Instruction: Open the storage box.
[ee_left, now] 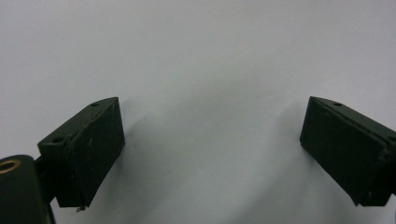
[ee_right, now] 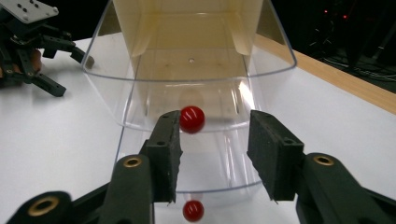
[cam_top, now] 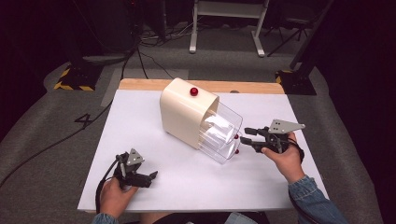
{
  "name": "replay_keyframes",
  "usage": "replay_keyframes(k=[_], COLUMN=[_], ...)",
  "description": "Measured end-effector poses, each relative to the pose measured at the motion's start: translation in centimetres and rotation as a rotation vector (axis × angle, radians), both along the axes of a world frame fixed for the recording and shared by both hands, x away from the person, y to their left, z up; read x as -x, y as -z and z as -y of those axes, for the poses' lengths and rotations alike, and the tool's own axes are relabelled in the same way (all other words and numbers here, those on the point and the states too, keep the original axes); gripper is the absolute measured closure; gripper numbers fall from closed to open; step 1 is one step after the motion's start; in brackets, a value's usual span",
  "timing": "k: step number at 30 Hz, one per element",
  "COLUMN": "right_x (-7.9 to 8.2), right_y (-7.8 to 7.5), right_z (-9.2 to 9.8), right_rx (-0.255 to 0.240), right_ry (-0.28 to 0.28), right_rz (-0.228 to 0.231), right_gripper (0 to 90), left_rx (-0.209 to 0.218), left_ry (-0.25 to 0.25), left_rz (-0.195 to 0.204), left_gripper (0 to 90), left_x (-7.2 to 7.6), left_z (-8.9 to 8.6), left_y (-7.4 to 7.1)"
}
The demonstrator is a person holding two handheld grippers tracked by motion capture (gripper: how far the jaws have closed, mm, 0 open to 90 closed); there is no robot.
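Right tool (ee_right: 212, 154) released, jaws flanking the upper red knob (ee_right: 192, 119) of the clear drawers (ee_right: 187, 88) in the cream cabinet (cam_top: 184, 112), mid-table (cam_top: 187, 186). Risk: knob sits off-centre by one jaw; closing could glance off or nudge the cabinet. Left tool (cam_top: 140, 175) released, empty, low near the front edge, hand resting.

The only mark I can read is a dark "4" on the grey floor (cam_top: 56, 140), left of the surface. Nearby stands a base with yellow-and-black hazard stripes (cam_top: 74, 86), which carry no words. I see no other readable text.
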State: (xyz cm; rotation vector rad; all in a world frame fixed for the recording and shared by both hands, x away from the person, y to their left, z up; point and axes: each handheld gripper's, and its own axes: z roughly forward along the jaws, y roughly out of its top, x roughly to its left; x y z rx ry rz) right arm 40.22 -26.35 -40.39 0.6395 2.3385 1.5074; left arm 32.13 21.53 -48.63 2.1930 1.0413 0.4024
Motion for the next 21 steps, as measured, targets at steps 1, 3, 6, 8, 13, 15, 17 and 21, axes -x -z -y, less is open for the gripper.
replay_keyframes(k=[1,3,6,8,13,15,17,21], right_x=[0.1,0.6,1.1,1.5,2.3,2.7,3.2,3.7], right_y=[0.0,0.2,0.5,0.8,1.6,2.0,2.5,3.1], right_z=[0.2,1.2,2.3,3.1,4.7,5.5,6.6,7.4], right_rx=[0.002,0.017,0.026,0.041,0.073,0.082,0.089,0.103], right_ry=[0.003,0.023,0.059,0.079,0.109,0.123,0.140,0.149], right_rz=[-0.002,-0.008,-0.024,-0.036,-0.063,-0.075,-0.099,-0.117], right_gripper=[51.8,48.5,41.9,39.2,36.4,35.7,34.9,34.6], left_rx=[0.000,0.000,0.001,0.002,0.001,0.002,0.003,0.004], left_ry=[0.000,0.000,0.001,0.002,0.004,0.002,0.003,0.003], left_rz=[-0.001,0.000,-0.004,-0.006,-0.008,-0.009,-0.010,-0.011], left_gripper=[6.9,6.8,6.8,6.8,6.8,6.7,6.7,6.7], left_x=[0.0,0.0,0.0,-0.1,-0.1,-0.1,-0.1,-0.1], left_z=[0.0,0.0,0.0,0.0,-0.1,-0.1,-0.1,-0.1], left_y=[0.0,0.0,0.0,0.0,0.0,0.0,0.0,0.0])
